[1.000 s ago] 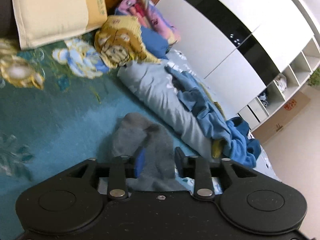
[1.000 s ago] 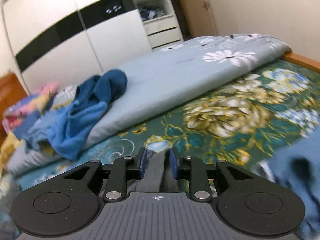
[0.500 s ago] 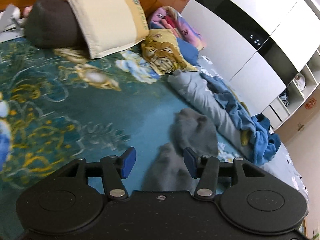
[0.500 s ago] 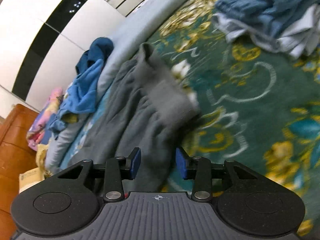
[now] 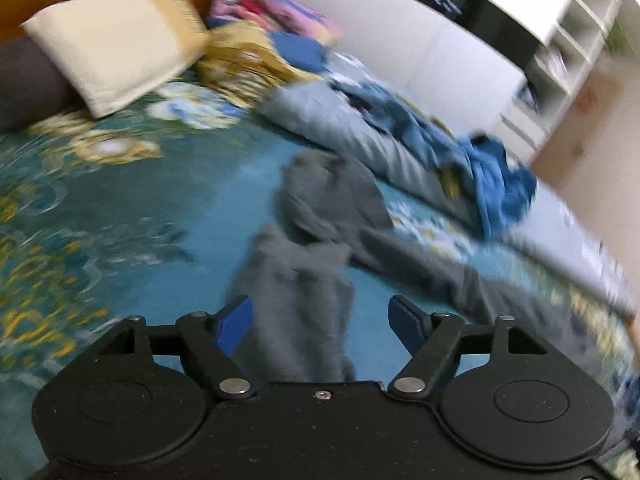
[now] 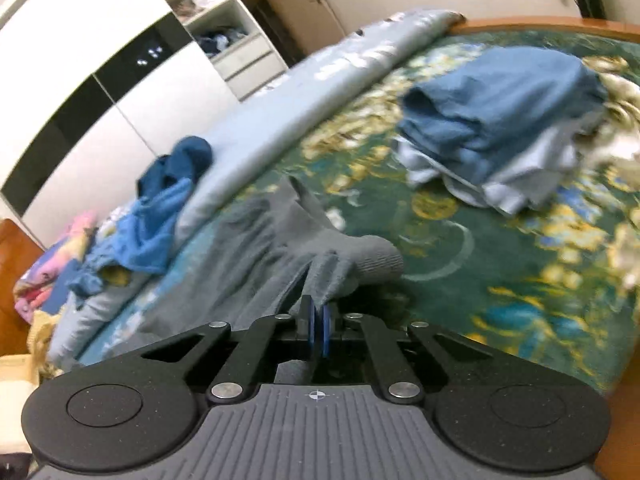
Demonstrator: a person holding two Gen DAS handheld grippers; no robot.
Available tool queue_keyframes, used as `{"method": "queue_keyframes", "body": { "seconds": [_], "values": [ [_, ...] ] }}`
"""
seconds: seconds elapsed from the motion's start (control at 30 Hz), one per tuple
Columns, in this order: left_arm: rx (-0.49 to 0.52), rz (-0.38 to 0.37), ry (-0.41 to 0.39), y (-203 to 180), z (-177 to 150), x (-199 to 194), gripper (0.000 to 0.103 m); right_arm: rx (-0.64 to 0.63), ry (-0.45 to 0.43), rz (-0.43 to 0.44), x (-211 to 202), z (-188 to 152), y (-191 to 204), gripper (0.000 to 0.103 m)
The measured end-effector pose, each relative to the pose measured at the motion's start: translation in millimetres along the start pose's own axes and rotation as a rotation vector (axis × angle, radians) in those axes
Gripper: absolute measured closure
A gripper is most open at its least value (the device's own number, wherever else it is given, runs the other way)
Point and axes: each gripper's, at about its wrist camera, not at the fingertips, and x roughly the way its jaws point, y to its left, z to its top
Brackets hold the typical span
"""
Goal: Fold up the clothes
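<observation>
A grey garment [image 5: 316, 236] lies stretched out on the teal floral bedspread [image 5: 120, 208]. My left gripper [image 5: 322, 322] is open, its blue pads either side of the near grey end without holding it. In the right wrist view the same grey garment [image 6: 276, 248] runs away from me, with a ribbed cuff [image 6: 376, 260] bunched up. My right gripper [image 6: 318, 332] is shut on the grey cloth just behind that cuff.
A folded stack of blue and pale clothes [image 6: 504, 120] sits on the bed at right. A rolled light-blue quilt [image 6: 280, 120] with loose blue clothes [image 6: 160, 200] lies along the far side. Pillows [image 5: 116, 40] are at the headboard. White wardrobes [image 6: 100, 80] stand beyond.
My left gripper let go of the grey garment and opened wide. My right gripper opened, swung toward the folded stack, then closed on the garment near its cuff.
</observation>
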Motion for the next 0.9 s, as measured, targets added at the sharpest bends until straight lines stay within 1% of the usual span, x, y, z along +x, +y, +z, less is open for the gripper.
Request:
{"method": "queue_keyframes", "body": {
  "seconds": [0.03, 0.13, 0.2, 0.23, 0.27, 0.3, 0.33, 0.4, 0.5, 0.57, 0.6, 0.63, 0.7, 0.73, 0.77, 0.8, 0.83, 0.9],
  "values": [
    [0.026, 0.011, 0.018, -10.2, -2.2, 12.0, 0.03, 0.009, 0.014, -0.004, 0.1, -3.0, -5.8, 0.1],
    [0.072, 0.084, 0.061, -28.4, -10.0, 46.4, 0.03, 0.04, 0.031, 0.009, -1.9, -10.4, -17.6, 0.1],
    [0.059, 0.138, 0.089, -29.7, -13.6, 62.1, 0.038, 0.042, 0.035, 0.014, -3.9, -11.5, -19.5, 0.1],
    [0.052, 0.165, 0.103, -30.3, -15.4, 69.9, 0.068, 0.036, 0.035, 0.013, -5.9, -11.5, -20.5, 0.1],
    [0.023, 0.176, 0.113, -27.8, -15.3, 73.6, 0.1, 0.029, 0.035, 0.012, -8.0, -11.6, -21.5, 0.1],
    [-0.012, 0.183, 0.117, -24.0, -13.7, 76.1, 0.101, 0.024, 0.035, 0.011, -10.0, -11.4, -22.6, 0.1],
    [-0.059, 0.171, 0.117, -19.4, -10.5, 77.3, 0.102, 0.024, 0.034, 0.011, -11.7, -10.6, -24.3, 0.1],
    [-0.129, 0.098, 0.097, -15.6, 0.8, 70.2, 0.102, 0.025, 0.031, 0.009, -15.0, -8.9, -27.6, 0.1],
    [-0.206, -0.156, -0.02, -10.4, 25.5, 33.6, 0.102, 0.019, 0.022, -0.001, -17.1, -5.8, -29.1, 0.1],
    [-0.283, -0.387, -0.15, 9.0, 37.1, -3.9, 0.101, 0.017, 0.012, -0.003, -19.1, -3.7, -31.6, 0.1],
    [-0.304, -0.466, -0.213, 20.6, 38.0, -21.1, 0.101, 0.018, 0.008, -0.004, -20.0, -2.9, -33.0, 0.1],
    [-0.32, -0.513, -0.272, 36.2, 33.4, -38.4, 0.099, 0.019, 0.007, -0.007, -20.1, -2.9, -34.5, 0.1],
    [-0.342, -0.46, -0.311, 67.9, 12.6, -53.0, 0.09, 0.027, 0.008, -0.01, -19.2, -4.4, -38.2, 0.1],
    [-0.36, -0.373, -0.284, 84.7, 0.8, -51.6, 0.089, 0.031, 0.017, -0.009, -17.5, -6.2, -39.5, 0.1],
    [-0.39, -0.263, -0.232, 102.4, -11.2, -44.9, 0.09, 0.034, 0.029, -0.011, -15.1, -8.4, -40.6, 0.1],
    [-0.432, -0.146, -0.16, 121.3, -23.3, -35.2, 0.092, 0.036, 0.041, -0.013, -12.8, -10.6, -41.4, 0.1],
    [-0.501, -0.047, -0.079, 143.7, -38.6, -26.5, 0.092, 0.035, 0.054, -0.012, -10.6, -12.4, -41.2, 0.1],
    [-0.624, -0.016, -0.042, 170.9, -61.8, -28.9, 0.092, 0.02, 0.075, -0.012, -7.5, -15.5, -38.2, 0.1]
  ]
}}
